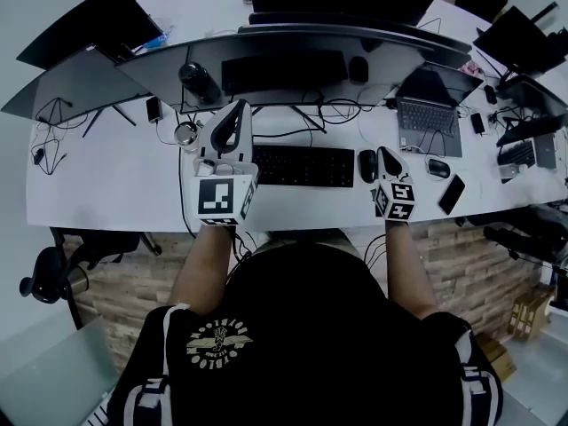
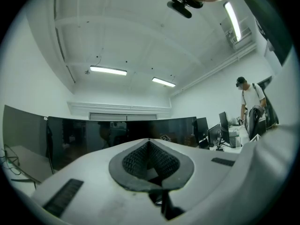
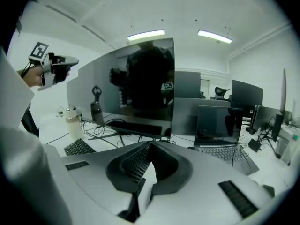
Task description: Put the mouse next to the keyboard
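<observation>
A black mouse [image 1: 367,164] lies on the white desk [image 1: 106,185], just off the right end of the black keyboard [image 1: 302,165]. My right gripper [image 1: 382,152] is right beside the mouse, on its right, with its jaws shut and nothing between them [image 3: 151,143]. The keyboard's corner [image 3: 78,146] shows low at the left in the right gripper view. My left gripper [image 1: 238,106] is held above the keyboard's left end, tilted up toward the monitor; its jaws are shut and empty [image 2: 149,141].
A wide curved monitor [image 1: 293,47] stands behind the keyboard. A laptop [image 1: 430,114], a second mouse [image 1: 437,168] and a phone [image 1: 451,193] lie to the right. A dark bottle [image 1: 197,80], a small round cup [image 1: 187,134] and cables sit to the left. A person [image 2: 251,109] stands far off.
</observation>
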`<control>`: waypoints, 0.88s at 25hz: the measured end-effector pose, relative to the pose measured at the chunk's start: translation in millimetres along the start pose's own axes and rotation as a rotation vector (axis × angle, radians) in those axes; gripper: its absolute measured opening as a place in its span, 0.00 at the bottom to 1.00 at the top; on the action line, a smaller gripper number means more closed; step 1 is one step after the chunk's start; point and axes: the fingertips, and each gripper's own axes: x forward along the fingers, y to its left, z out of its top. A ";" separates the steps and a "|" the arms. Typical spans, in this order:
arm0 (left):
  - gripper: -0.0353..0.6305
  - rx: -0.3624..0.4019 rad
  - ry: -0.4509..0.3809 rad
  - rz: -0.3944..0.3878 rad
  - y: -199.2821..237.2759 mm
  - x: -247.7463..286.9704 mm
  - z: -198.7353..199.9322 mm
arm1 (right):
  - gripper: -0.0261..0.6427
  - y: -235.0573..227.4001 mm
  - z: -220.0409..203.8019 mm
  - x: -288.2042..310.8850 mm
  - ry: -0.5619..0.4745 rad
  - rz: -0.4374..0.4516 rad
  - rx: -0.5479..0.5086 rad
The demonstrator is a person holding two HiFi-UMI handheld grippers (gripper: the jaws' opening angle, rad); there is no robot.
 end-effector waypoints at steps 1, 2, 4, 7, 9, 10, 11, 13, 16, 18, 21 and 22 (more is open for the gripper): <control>0.06 -0.008 -0.005 -0.004 1.5 -3.3 1.4 | 0.04 0.3 7.7 -5.8 -0.020 -0.007 0.009; 0.06 -0.009 -0.012 -0.006 3.5 -6.5 3.7 | 0.04 0.7 17.6 -12.0 -0.045 -0.014 0.017; 0.06 -0.004 -0.027 -0.010 8.1 -12.8 10.9 | 0.04 2.2 42.1 -24.8 -0.105 -0.023 0.021; 0.06 -0.002 -0.043 -0.020 12.3 -24.2 20.6 | 0.04 5.7 77.8 -44.0 -0.182 -0.031 0.011; 0.06 -0.003 -0.047 -0.023 15.6 -32.0 25.5 | 0.04 8.7 99.2 -56.6 -0.227 -0.035 0.014; 0.06 0.003 -0.049 -0.023 18.3 -35.5 28.6 | 0.04 11.6 110.7 -62.9 -0.251 -0.034 0.016; 0.06 0.017 -0.049 -0.021 21.6 -38.6 32.0 | 0.04 15.6 122.7 -69.1 -0.274 -0.031 0.014; 0.06 0.068 -0.039 -0.013 28.2 -43.9 38.8 | 0.04 26.4 146.7 -81.6 -0.317 -0.020 0.004; 0.06 0.123 -0.013 -0.022 32.7 -51.6 47.3 | 0.04 45.5 176.1 -100.8 -0.364 0.012 0.000; 0.06 0.132 0.008 -0.042 33.9 -56.7 52.0 | 0.04 56.8 192.7 -115.5 -0.396 0.025 -0.004; 0.06 0.129 -0.003 -0.054 41.0 -66.5 63.5 | 0.04 71.4 214.8 -137.1 -0.444 0.023 -0.018; 0.06 0.126 -0.009 -0.057 44.0 -70.9 66.8 | 0.04 76.2 220.3 -144.2 -0.457 0.021 -0.019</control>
